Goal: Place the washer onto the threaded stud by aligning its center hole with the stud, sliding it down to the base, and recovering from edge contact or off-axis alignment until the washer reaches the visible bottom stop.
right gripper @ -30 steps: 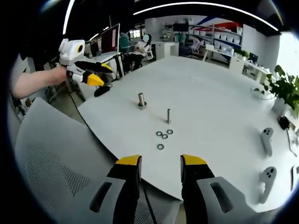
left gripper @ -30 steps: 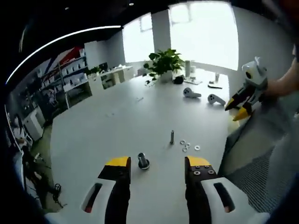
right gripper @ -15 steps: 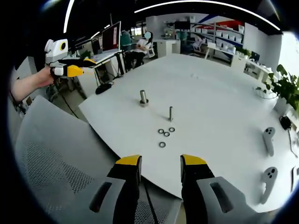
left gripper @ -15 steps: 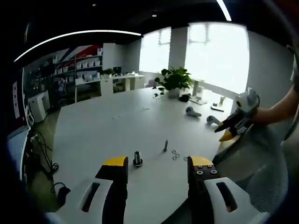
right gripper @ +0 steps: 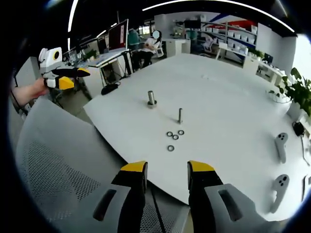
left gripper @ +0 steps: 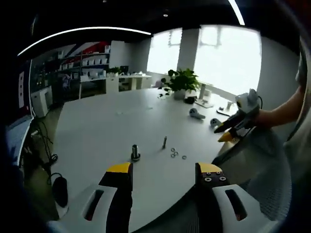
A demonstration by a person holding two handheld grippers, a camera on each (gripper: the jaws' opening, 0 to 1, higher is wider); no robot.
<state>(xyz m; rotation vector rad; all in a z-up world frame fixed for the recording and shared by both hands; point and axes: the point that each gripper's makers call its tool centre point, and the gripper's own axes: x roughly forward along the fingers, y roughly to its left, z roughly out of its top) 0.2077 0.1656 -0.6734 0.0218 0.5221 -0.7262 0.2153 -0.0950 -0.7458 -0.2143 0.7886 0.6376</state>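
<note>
A thin threaded stud [left gripper: 164, 141] [right gripper: 180, 115] stands upright on the white table [left gripper: 112, 126] [right gripper: 228, 107]. Several small washers [left gripper: 178, 155] [right gripper: 175, 136] lie flat just beside it, one washer [right gripper: 171, 148] a little apart. A thicker metal post [left gripper: 135, 153] [right gripper: 151, 98] stands on a base farther along. My left gripper [left gripper: 164, 170] [right gripper: 68, 77] hangs open and empty, off the table's edge. My right gripper [right gripper: 167, 170] [left gripper: 222, 134] is open too, held back over a chair, well short of the washers.
A grey mesh chair [right gripper: 53, 165] [left gripper: 262, 184] sits between me and the table edge. Two white hand controllers [right gripper: 280, 145] [left gripper: 194, 113] and a potted plant [left gripper: 181, 81] [right gripper: 295, 92] stand at the table's far side. Desks, shelves and a seated person lie beyond.
The left view has pulled back from the table, so the stud, post and washers look smaller and farther. In the right view the left gripper has drifted away to the left; parts have not moved.
</note>
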